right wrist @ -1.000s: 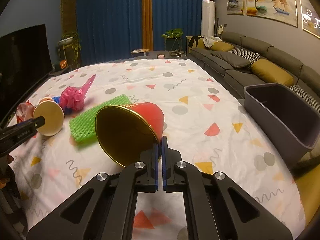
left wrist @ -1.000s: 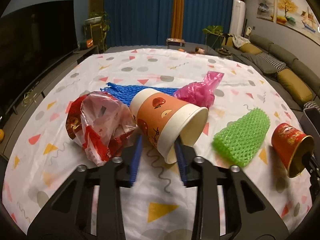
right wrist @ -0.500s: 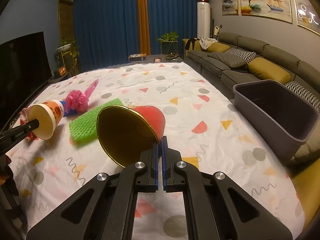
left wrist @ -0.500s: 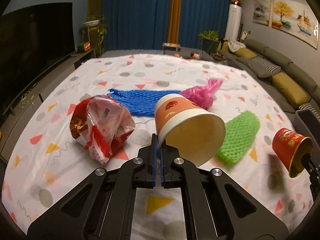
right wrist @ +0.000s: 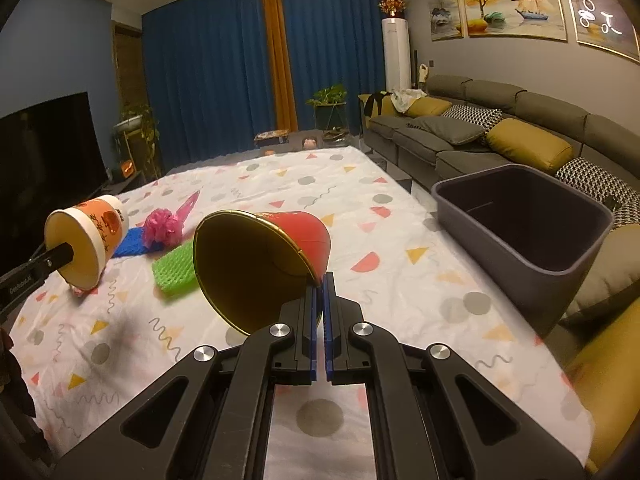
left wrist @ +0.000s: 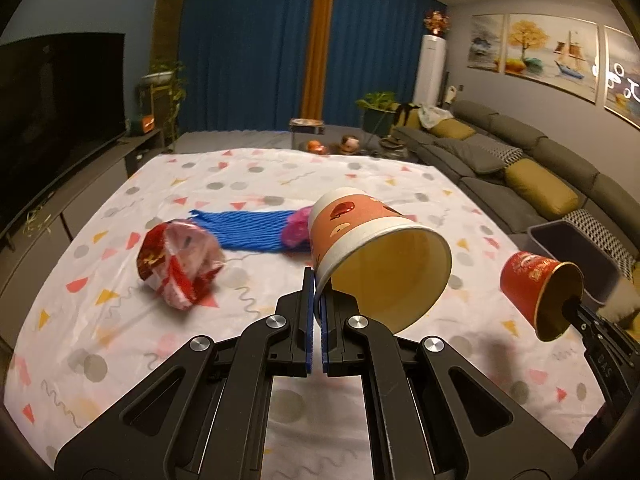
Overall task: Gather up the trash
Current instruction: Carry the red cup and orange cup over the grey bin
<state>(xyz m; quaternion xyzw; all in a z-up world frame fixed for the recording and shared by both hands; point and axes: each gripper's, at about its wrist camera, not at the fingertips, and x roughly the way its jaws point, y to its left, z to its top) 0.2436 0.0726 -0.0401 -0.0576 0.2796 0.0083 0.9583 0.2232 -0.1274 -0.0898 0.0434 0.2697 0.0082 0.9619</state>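
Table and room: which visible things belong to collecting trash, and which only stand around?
Job:
orange paper cup, in left gripper
red cup, in right gripper
grey bin
crumpled wrapper
blue net
pink bag
green net

Not job:
sofa
television
plant

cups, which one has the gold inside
The red cup held by the right gripper; the orange cup in the left gripper is plain inside.

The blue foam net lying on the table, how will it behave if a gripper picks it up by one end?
The blue foam net lies flat and thin on the tablecloth, so it will probably droop, not stay stiff. Its open mesh suggests that it is very light. It looks unlikely to roll, though its far end touches the pink bag and may drag it.
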